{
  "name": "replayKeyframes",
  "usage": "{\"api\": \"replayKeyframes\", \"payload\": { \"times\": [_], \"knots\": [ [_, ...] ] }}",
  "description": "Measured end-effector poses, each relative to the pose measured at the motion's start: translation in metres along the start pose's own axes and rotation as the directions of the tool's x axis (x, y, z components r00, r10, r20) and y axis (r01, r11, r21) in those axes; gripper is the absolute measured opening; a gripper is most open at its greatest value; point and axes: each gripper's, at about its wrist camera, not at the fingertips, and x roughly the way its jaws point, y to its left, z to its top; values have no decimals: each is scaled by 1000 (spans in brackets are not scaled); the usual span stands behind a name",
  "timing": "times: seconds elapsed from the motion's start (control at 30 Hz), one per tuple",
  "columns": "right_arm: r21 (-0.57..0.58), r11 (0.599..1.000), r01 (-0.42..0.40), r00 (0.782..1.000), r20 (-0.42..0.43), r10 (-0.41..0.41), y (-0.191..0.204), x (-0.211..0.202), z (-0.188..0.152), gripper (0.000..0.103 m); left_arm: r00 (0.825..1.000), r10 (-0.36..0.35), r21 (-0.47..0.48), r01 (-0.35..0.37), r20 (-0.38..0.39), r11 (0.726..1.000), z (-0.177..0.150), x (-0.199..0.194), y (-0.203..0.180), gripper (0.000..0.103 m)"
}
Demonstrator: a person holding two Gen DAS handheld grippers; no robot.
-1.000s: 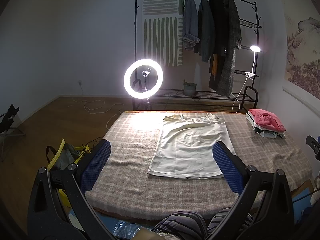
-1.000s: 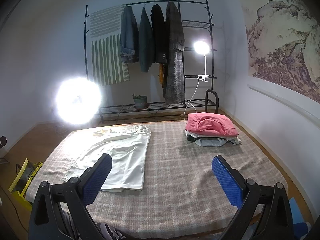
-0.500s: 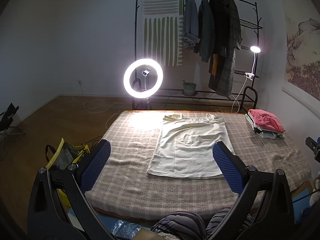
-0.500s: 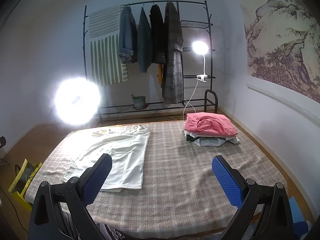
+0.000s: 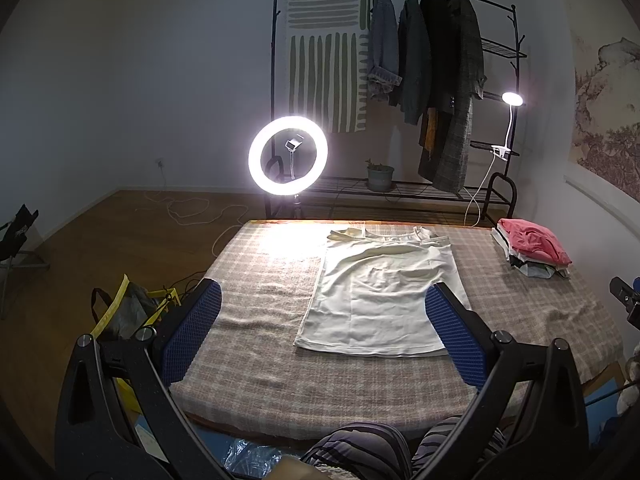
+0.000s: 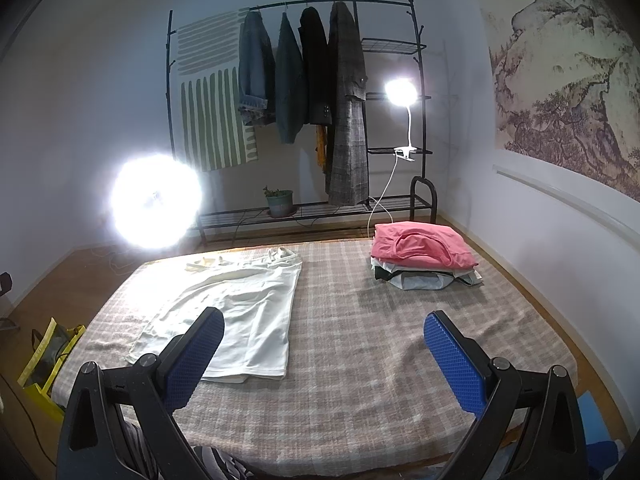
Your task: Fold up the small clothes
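A cream sleeveless top (image 5: 380, 292) lies flat on the checked bed cover (image 5: 260, 344), hem towards me; it also shows in the right wrist view (image 6: 240, 312). A stack of folded clothes with a pink one on top (image 5: 532, 248) sits at the far right of the bed, also in the right wrist view (image 6: 424, 256). My left gripper (image 5: 320, 320) is open and empty, held above the near edge of the bed in front of the top. My right gripper (image 6: 324, 352) is open and empty, to the right of the top.
A bright ring light (image 5: 288, 160) stands past the far edge of the bed. A clothes rack (image 5: 420, 80) with hanging coats and a clip lamp (image 5: 512, 100) lines the back wall. A yellow bag (image 5: 124, 312) sits on the floor left of the bed.
Both views have shifted only slightly; the grippers stay open and the top has not moved.
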Motion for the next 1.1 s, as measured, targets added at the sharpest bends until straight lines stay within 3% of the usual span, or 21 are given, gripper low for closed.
{"api": "replayKeyframes", "payload": {
  "times": [0.63, 1.1],
  "knots": [
    [0, 1000, 1, 1000, -2, -1, -1, 5, -2, 101, 1000, 4, 0, -4, -7, 1000, -5, 0, -1, 103],
    [-55, 999, 2, 1000, 2, -2, 15, 29, 3, 101, 998, 29, -11, -29, -47, 1000, -18, 46, 8, 103]
  ]
}}
